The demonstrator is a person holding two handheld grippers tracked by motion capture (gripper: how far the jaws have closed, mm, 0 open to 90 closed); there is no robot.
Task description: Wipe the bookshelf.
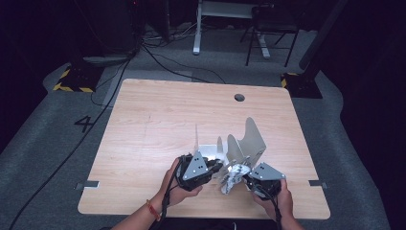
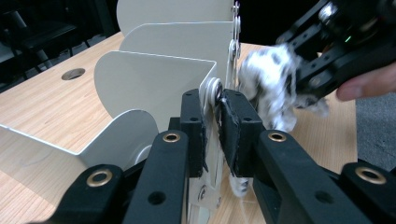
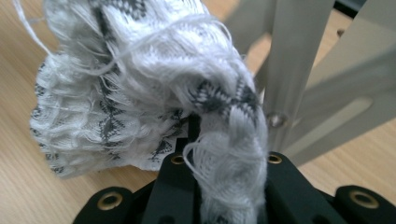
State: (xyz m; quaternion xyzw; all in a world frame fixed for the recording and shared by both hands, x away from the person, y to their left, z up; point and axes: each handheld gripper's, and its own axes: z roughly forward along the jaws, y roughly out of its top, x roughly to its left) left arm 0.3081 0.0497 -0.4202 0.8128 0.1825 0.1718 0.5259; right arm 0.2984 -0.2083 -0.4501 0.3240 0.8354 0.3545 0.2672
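A white metal rack [image 1: 246, 141] with curved dividers stands near the table's front right. My left gripper [image 1: 218, 166] comes at it from the left. In the left gripper view the left gripper [image 2: 214, 106] is shut on the thin riveted front edge of the rack [image 2: 154, 84]. A crumpled white-and-grey knitted cloth [image 1: 231, 178] hangs just in front of the rack, with my right gripper [image 1: 243, 178] shut on it. In the right gripper view the cloth [image 3: 140, 79] bulges over the right gripper [image 3: 210, 156] and hides its tips, and the rack's struts [image 3: 289, 70] rise just behind.
The wooden table [image 1: 167, 120] has a round cable hole [image 1: 239, 97] at its back right. Cables trail over the grey floor at the left. A chair [image 1: 270, 28] and a desk leg [image 1: 197, 33] stand beyond the table.
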